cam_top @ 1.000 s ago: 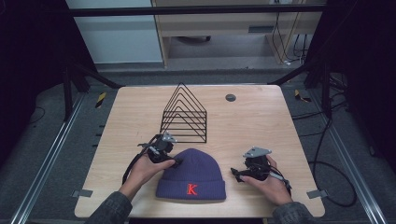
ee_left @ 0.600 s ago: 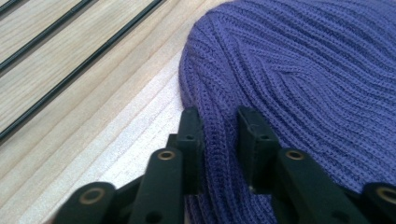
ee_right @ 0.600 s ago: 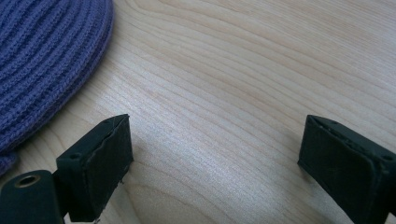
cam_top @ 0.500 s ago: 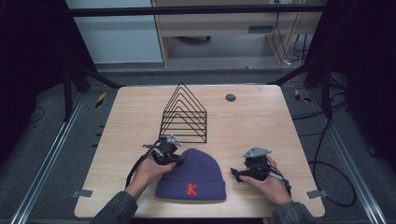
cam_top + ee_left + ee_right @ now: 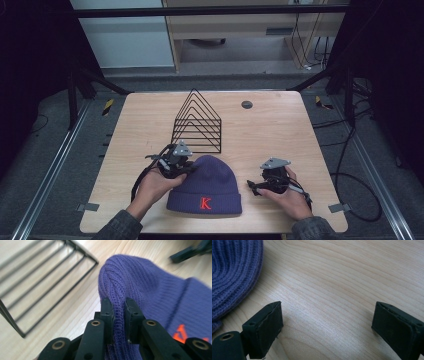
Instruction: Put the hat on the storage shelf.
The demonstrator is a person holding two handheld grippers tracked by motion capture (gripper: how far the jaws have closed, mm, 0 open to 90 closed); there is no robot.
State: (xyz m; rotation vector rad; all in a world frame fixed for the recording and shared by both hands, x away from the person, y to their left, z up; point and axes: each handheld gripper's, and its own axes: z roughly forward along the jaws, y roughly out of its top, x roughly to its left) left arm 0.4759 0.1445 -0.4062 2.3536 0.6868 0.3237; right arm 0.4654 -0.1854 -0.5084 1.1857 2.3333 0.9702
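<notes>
**Left gripper view: a thin pinch on the hat's crown**

Left gripper view shows the left gripper (image 5: 119, 312) with its jaws just closed, clamped on a narrow fold of the purple beanie (image 5: 150, 292), which lies at the table's (image 5: 280, 130) near edge beside the wire rack (image 5: 197, 122). The knit may slip free when lifted, or snag the rack. The right gripper (image 5: 325, 325) waits with jaws apart, holding nothing.

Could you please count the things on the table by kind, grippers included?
Knit hats: 1
Wire racks: 1
Small dark discs: 1
Grippers: 2, left gripper and right gripper
Total: 5
</notes>
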